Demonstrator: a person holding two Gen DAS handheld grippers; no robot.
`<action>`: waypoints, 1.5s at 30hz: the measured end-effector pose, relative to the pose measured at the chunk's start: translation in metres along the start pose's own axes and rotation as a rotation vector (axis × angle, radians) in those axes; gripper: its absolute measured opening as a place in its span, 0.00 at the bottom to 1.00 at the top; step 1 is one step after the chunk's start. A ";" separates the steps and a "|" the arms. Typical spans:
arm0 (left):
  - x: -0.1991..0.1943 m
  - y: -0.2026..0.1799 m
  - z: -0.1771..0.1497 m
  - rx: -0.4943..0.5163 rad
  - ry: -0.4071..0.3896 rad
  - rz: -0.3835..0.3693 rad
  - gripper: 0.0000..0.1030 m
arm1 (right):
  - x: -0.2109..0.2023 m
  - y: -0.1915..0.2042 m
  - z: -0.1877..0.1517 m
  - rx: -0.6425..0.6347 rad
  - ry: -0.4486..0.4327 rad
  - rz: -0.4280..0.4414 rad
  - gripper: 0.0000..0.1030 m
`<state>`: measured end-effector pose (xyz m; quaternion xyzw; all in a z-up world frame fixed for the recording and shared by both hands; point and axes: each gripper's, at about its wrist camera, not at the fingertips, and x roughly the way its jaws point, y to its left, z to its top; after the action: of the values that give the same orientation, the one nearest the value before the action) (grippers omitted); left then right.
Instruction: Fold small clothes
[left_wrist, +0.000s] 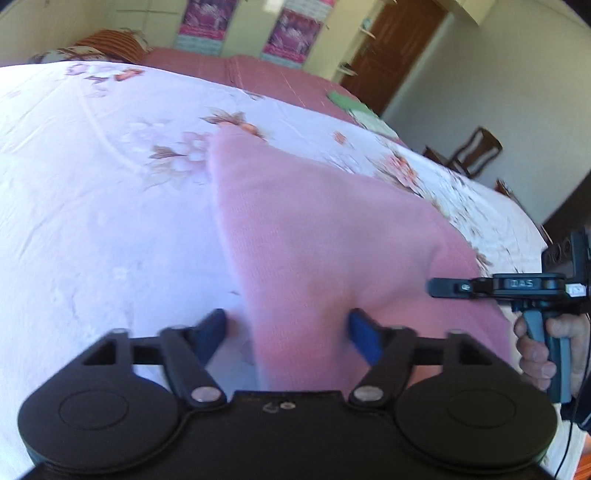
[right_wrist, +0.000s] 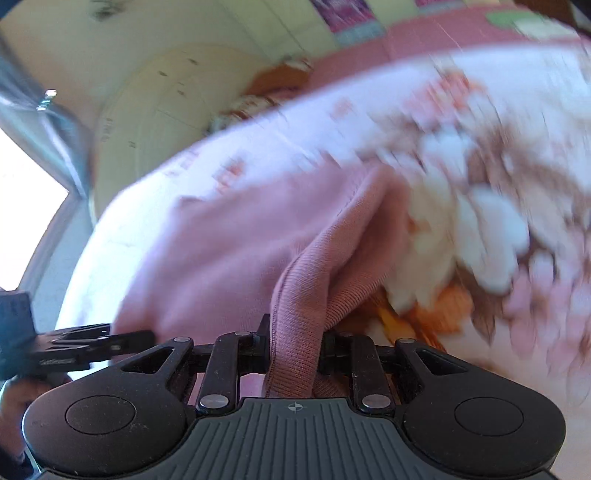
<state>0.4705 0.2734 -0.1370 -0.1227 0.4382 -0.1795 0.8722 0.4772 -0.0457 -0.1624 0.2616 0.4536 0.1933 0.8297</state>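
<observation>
1. The left gripper (left_wrist: 288, 332) hangs over the near part of the bed with its blue-padded jaws standing wide apart — a fold of the pink knit garment (left_wrist: 317, 236) passes between them, but neither pad presses on it.
2. The right gripper (right_wrist: 295, 347) has its jaws drawn close together on a bunched, ribbed edge of the same garment (right_wrist: 295, 332); the fabric runs up out of the jaws in two thick folds.
3. The garment lies on the floral bedsheet (left_wrist: 92, 166), spread from the near edge of the bed toward its middle, tapering to a point further in.
4. In the left wrist view the right gripper (left_wrist: 443, 287) shows at the right side, at the garment's edge, with a person's hand (left_wrist: 543, 347) wrapped round its handle.
5. Beyond the sheet lies a dusty-red cover (left_wrist: 258, 74), and a green cloth (left_wrist: 343, 99) sits near the bed's far right corner.
6. The right wrist view is heavily blurred — the sheet's pattern there cannot be read clearly.
</observation>
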 end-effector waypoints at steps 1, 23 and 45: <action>-0.002 0.001 -0.001 -0.009 -0.009 -0.008 0.75 | -0.003 -0.011 -0.002 0.049 -0.021 0.038 0.21; -0.037 0.009 -0.002 0.011 -0.073 -0.001 0.46 | -0.037 0.019 0.015 -0.141 -0.137 -0.291 0.04; -0.082 -0.030 -0.107 0.019 -0.098 0.204 0.69 | -0.051 0.054 -0.069 -0.348 -0.048 -0.370 0.00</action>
<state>0.3325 0.2749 -0.1295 -0.0779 0.4034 -0.0874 0.9075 0.3875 -0.0144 -0.1273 0.0321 0.4339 0.1070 0.8940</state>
